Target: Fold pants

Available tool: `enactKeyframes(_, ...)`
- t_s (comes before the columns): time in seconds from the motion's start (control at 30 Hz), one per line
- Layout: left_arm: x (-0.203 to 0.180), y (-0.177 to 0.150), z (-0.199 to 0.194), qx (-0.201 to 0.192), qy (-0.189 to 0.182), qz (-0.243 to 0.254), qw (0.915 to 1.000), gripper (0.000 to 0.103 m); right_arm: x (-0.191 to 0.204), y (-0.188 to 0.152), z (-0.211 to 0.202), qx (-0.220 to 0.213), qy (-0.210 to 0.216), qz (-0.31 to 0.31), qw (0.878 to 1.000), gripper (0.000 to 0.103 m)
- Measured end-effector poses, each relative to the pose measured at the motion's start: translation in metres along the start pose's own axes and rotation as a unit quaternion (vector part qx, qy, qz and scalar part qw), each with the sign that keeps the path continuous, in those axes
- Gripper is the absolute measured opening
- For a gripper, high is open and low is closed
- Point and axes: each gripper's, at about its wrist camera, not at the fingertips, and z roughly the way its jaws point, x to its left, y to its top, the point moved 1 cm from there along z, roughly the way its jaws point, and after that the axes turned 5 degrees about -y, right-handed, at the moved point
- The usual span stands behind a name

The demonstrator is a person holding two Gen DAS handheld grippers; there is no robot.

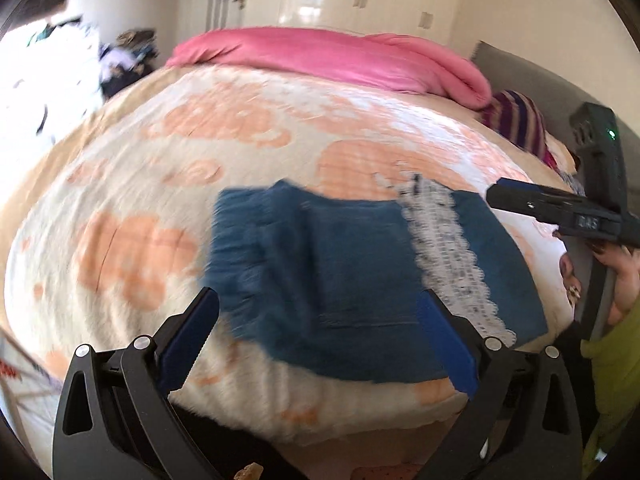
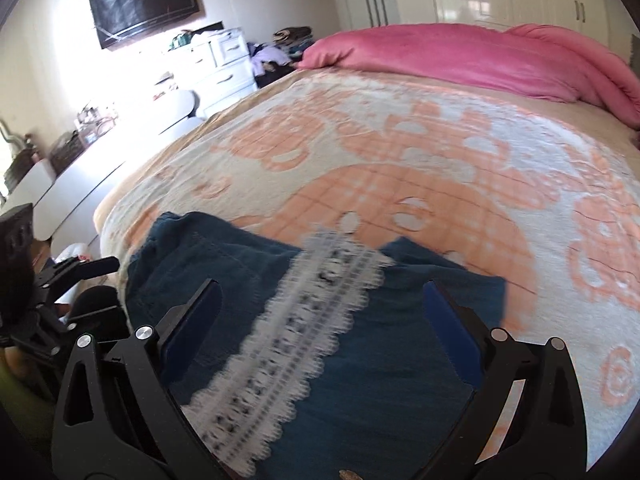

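The pants (image 1: 340,272) lie flat on the bedspread (image 1: 160,160) near the edge of the bed closest to you, already in a compact, roughly rectangular bundle. A white lace band (image 1: 448,256) runs across them from the far edge towards the near right corner. The long side of the bundle runs left to right in front of you.

Your left gripper (image 1: 318,340) hangs over the near left portion of the pants, pointing forward across the short dimension. Its fingers are spread wide, with the blue pads (image 1: 188,344) on either side of the cloth, and they hold nothing. Whether the tips touch the fabric cannot be confirmed, since the view is blurred.

Your right gripper (image 2: 320,332) sits over the right portion, directly above the lace band (image 2: 296,340), with the pants (image 2: 380,380) filling the space between its fingers. These fingers are also spread wide and grip nothing. In the left view this gripper (image 1: 552,204) appears at the right end of the bundle, above the bedspread.

Judgement: both grippers stand about equally near, one at each end. Any further fold would turn on the left-to-right axis. Take hold of the near edge, or one end, before lifting.
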Motion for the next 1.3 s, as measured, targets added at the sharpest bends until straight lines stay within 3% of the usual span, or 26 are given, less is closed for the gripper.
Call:
enactKeyframes(0.13, 0.022, -0.002, 0.003, 0.004, -0.005, -0.043, 0.9990, 0.099, 0.022, 0.009, 0.015, 0.022, 0.013, -0.021, 0.999, 0.094)
enactKeyframes(0.5, 0.038, -0.011, 0.015, 0.014, -0.022, -0.080, 0.9965, 0.099, 0.080, 0.036, 0.054, 0.062, 0.073, -0.077, 0.992, 0.094)
enactKeyframes(0.67, 0.045, -0.015, 0.026, 0.022, -0.038, -0.106, 0.9933, 0.099, 0.100, 0.046, 0.080, 0.092, 0.114, -0.084, 0.986, 0.094)
enactKeyframes(0.8, 0.051, -0.017, 0.029, 0.006, -0.055, -0.130, 0.9900, 0.097, 0.122, 0.054, 0.105, 0.116, 0.131, -0.105, 0.979, 0.094)
enactKeyframes(0.87, 0.052, -0.019, 0.033, 0.010, -0.058, -0.132, 0.9895, 0.094, 0.135, 0.056, 0.120, 0.134, 0.143, -0.117, 0.974, 0.094)
enactKeyframes(0.93, 0.053, -0.019, 0.036, 0.012, -0.056, -0.133, 0.9895, 0.084, 0.142, 0.055, 0.133, 0.154, 0.153, -0.123, 0.968, 0.094)
enactKeyframes(1.0, 0.053, -0.019, 0.037, 0.012, -0.058, -0.132, 0.9894, 0.083, 0.151, 0.050, 0.150, 0.180, 0.152, -0.138, 0.962, 0.094)
enactKeyframes(1.03, 0.053, -0.019, 0.037, 0.011, -0.059, -0.131, 0.9895, 0.081, 0.154, 0.047, 0.155, 0.181, 0.152, -0.148, 0.960, 0.088)
enactKeyframes(1.07, 0.052, -0.018, 0.037, 0.010, -0.061, -0.130, 0.9896, 0.080, 0.156, 0.044, 0.158, 0.181, 0.161, -0.156, 0.958, 0.052)
enactKeyframes(1.17, 0.051, -0.018, 0.033, 0.001, -0.067, -0.132, 0.9890, 0.079, 0.147, 0.046, 0.149, 0.166, 0.185, -0.142, 0.958, 0.036)
enactKeyframes(1.3, 0.043, -0.013, 0.027, -0.009, -0.084, -0.127, 0.9882, 0.085, 0.109, 0.055, 0.108, 0.119, 0.257, -0.092, 0.955, 0.029)
